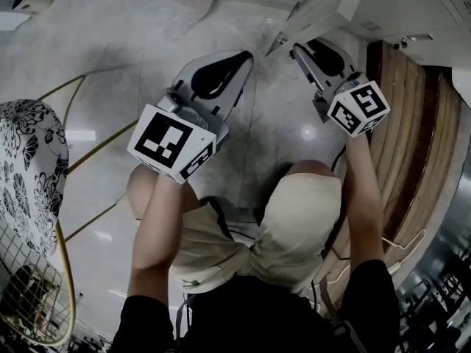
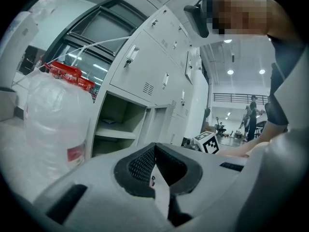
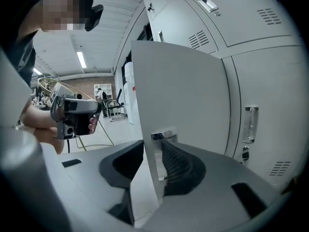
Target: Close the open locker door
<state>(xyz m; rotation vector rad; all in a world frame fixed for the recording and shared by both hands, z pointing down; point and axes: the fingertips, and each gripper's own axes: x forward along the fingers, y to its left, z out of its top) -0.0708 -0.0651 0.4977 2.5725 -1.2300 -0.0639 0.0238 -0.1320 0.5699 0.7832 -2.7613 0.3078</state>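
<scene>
The open locker door (image 3: 178, 95) is a grey panel swung out from a wall of grey lockers (image 3: 260, 81). Its free edge, with a small metal handle (image 3: 163, 135), stands between the jaws of my right gripper (image 3: 153, 163). The jaws are spread wide, and the left pad stands off the panel. From above, the right gripper (image 1: 298, 50) points at the door's lower edge (image 1: 316, 9). My left gripper (image 1: 246, 56) hangs beside it over the floor, and its jaws (image 2: 155, 151) meet at the tips with nothing held. An open compartment (image 2: 120, 124) with a shelf shows behind it.
A clear plastic bag (image 2: 53, 115) with red packets on top stands left of the lockers. A wooden bench (image 1: 412, 123) runs along the right. A wire basket (image 1: 29, 293), a patterned cloth (image 1: 29, 160) and a yellow cable (image 1: 96, 145) lie at the left. A person (image 2: 252, 115) stands far off.
</scene>
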